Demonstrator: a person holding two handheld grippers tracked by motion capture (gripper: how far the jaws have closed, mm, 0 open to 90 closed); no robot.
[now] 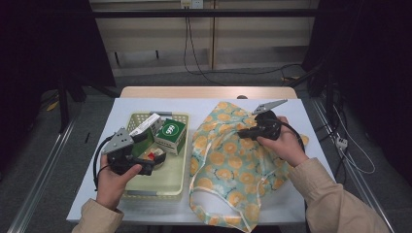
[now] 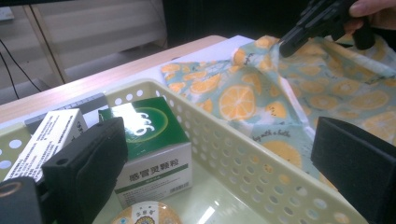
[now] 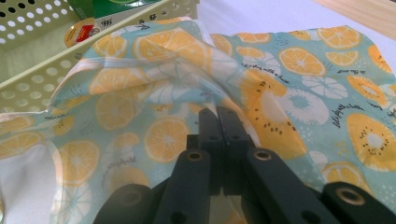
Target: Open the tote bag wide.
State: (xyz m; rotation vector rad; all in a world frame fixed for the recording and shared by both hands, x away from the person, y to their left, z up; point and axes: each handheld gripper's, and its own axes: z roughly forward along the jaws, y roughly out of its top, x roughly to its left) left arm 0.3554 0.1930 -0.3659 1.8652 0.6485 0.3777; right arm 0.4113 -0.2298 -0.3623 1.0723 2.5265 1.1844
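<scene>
A cloth bag (image 1: 228,165) printed with orange slices lies on the table's right half. My right gripper (image 1: 241,131) is shut on a fold of its fabric (image 3: 187,93) and tents it upward; the left gripper view catches that tented fold (image 2: 261,70) under the same gripper (image 2: 285,46). My left gripper (image 1: 148,154) hovers over the pale yellow perforated basket (image 1: 185,145), jaws wide apart and holding nothing (image 2: 219,177). Inside the basket are a green-topped box (image 2: 149,135), a long white box (image 2: 46,140) and a small round tin (image 2: 147,214).
A white sheet covers the table (image 1: 97,160), and a wooden strip (image 1: 204,92) shows at its far edge. The basket wall (image 2: 243,172) stands between my left jaws and the bag. Cables run across the floor (image 1: 233,73) behind the table.
</scene>
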